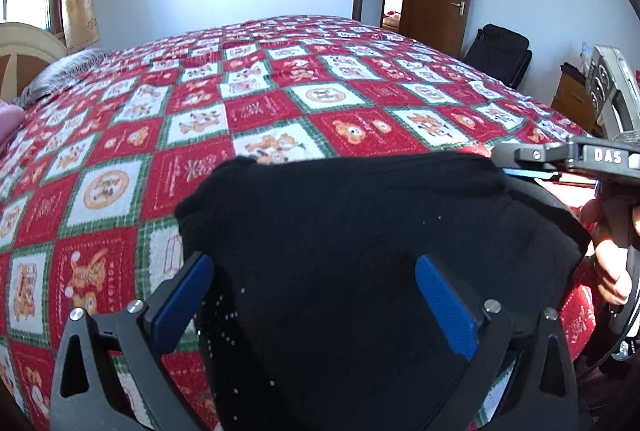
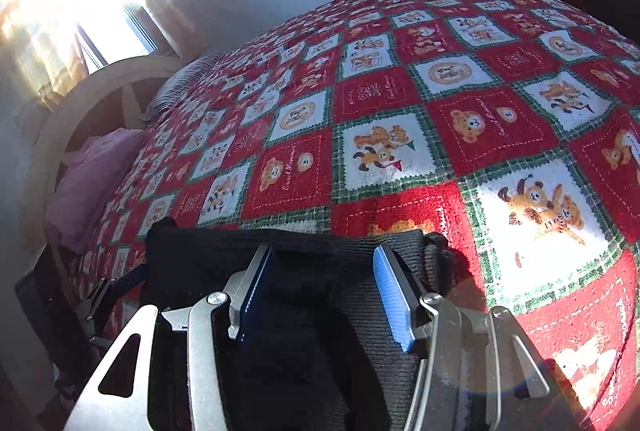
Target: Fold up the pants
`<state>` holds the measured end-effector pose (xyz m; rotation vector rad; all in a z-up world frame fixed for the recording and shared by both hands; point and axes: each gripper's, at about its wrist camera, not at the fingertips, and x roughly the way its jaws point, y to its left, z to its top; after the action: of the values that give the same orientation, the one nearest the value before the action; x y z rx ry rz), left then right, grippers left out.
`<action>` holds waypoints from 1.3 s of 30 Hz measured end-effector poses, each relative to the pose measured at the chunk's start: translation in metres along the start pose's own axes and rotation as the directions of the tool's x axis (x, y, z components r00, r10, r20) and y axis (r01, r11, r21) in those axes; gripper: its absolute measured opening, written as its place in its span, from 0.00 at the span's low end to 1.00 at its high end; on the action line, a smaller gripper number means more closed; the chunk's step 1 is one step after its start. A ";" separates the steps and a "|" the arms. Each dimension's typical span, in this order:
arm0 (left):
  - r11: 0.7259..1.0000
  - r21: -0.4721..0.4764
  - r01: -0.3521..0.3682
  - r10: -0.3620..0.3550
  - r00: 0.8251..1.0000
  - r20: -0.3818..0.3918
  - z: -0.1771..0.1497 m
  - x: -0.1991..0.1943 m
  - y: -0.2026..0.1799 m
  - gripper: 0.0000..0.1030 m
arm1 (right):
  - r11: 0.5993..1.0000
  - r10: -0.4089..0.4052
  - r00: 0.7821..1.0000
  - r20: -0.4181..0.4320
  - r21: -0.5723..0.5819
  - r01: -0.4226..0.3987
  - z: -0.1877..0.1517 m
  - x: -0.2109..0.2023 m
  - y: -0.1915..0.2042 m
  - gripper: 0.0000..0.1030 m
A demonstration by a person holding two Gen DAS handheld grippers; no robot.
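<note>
Left hand-held gripper (image 1: 314,305) has its blue pads spread wide, with the black pants (image 1: 360,251) bunched between them; I can't tell whether the pads actually press the cloth or it just drapes through. Right hand-held gripper (image 2: 320,295) sits at a middling opening, dark knit fabric filling the gap, so I read that as a grip on a thick fold, not confirmed. In the left wrist view the right unit shows at the pants' right edge, a person's hand (image 1: 612,251) on its handle. Pants lie at the near edge of the bed (image 1: 280,79), straight ahead of both tools, folded edge running left-right from one gripper to the other. Each hand owns one end; neither is clearly nearer. My call: next move carries that edge forward over the quilt, both ends level.
</note>
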<state>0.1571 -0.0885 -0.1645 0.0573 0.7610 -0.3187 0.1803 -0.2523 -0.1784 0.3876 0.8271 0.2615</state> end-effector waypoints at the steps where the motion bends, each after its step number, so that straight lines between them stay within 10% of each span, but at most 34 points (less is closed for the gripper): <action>1: 1.000 -0.008 0.004 -0.004 1.000 -0.002 -0.002 -0.003 0.001 1.00 | 1.000 0.006 1.000 0.012 0.004 -0.006 -0.002 -0.007 0.000 0.52; 31: 0.991 -0.113 0.066 -0.065 0.998 0.008 -0.021 0.005 0.026 1.00 | 0.996 -0.052 0.999 0.009 0.076 0.051 -0.039 -0.025 -0.038 0.64; 39: 0.982 -0.123 0.142 -0.137 0.989 0.052 -0.023 -0.004 0.029 0.92 | 0.993 -0.005 1.000 -0.004 0.115 0.005 -0.040 -0.022 -0.044 0.44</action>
<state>0.1481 -0.0565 -0.1801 -0.1227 0.7417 -0.4032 0.1384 -0.2905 -0.2072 0.4927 0.8489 0.2106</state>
